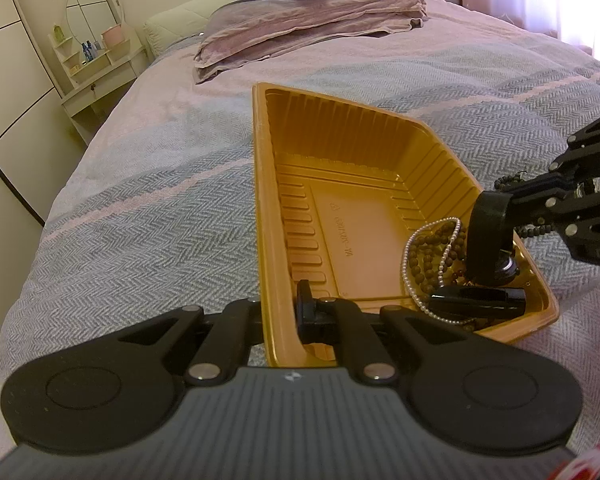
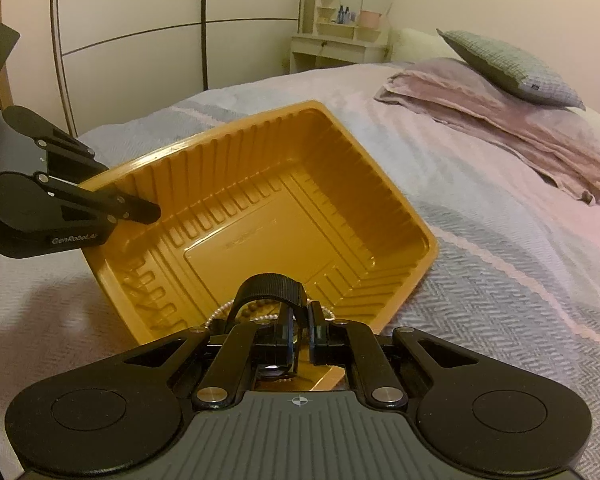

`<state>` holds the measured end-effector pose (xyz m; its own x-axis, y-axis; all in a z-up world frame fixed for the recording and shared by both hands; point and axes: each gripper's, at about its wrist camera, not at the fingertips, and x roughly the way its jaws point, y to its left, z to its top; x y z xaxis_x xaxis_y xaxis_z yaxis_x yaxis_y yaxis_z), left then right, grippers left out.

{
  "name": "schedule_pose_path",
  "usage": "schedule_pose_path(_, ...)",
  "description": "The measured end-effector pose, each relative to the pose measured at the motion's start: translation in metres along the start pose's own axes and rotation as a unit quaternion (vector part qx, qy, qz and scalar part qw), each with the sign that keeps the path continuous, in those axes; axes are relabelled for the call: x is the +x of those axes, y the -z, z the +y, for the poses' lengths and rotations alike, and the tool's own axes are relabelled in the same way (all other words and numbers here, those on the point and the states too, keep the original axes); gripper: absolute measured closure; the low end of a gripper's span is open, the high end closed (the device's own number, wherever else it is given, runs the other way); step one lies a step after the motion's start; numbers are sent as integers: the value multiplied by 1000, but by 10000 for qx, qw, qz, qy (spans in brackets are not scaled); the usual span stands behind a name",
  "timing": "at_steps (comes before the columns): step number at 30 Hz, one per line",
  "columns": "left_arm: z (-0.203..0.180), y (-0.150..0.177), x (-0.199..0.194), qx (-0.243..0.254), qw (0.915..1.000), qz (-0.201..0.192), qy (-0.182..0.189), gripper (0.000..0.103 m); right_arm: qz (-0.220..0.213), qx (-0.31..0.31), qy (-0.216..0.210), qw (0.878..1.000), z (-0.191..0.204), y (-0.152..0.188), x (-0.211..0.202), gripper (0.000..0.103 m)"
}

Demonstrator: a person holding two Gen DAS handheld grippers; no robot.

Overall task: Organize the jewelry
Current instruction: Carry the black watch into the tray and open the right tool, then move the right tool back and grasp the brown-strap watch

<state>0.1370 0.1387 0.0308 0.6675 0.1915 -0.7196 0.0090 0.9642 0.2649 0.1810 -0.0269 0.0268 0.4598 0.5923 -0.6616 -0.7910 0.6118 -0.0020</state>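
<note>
Now | left tongs (image 1: 288,312) clamped on gold tray (image 1: 268,208) rim | right tongs (image 2: 300,320) gripping black watch (image 2: 270,288)

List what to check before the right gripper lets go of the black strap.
1. Left gripper clamped on the gold tray wall: ok.
2. Right gripper shut on the black strap: ok.
3. Strap's lower end hangs inside the tray: ok.
4. Pearl necklace and brown beads lie in the tray: ok.
5. Dark beads behind the right gripper, in the tray or on the bed: cannot tell.
</note>
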Motion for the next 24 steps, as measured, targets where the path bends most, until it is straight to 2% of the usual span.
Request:
schedule_pose_path(5, 0, 0, 0, 3, 10000, 3, 4, 98, -151, 57, -114, 9998, -3, 1, -3, 91)
schedule_pose_path(7, 0, 0, 0, 6, 10000, 6, 12, 98, -300, 194, -97, 9993, -8, 1, -10, 70)
schedule_pose_path(8, 0, 0, 0, 13, 10000, 1, 3, 98, -364, 257, -78, 9990, -11, 1, -14, 68)
schedule_pose_path(11, 1, 0, 0, -6, 10000, -1, 16, 98, -500, 479, 48, 9976, -25, 5, -28, 66)
schedule_pose_path(15, 1, 0, 0, -5, 10000, -4, 12, 98, -530, 850, 458, 9939, -51, 26, -47, 65)
schedule_pose_path(18, 2, -1, 1, -3, 10000, -5, 7, 98, -418, 1328, 733, 9875, -76, 50, -60, 64)
schedule_pose_path(24, 1, 0, 1, -9, 10000, -6, 6, 98, -65, 1771, 1375, 9745, -112, 103, -81, 64)
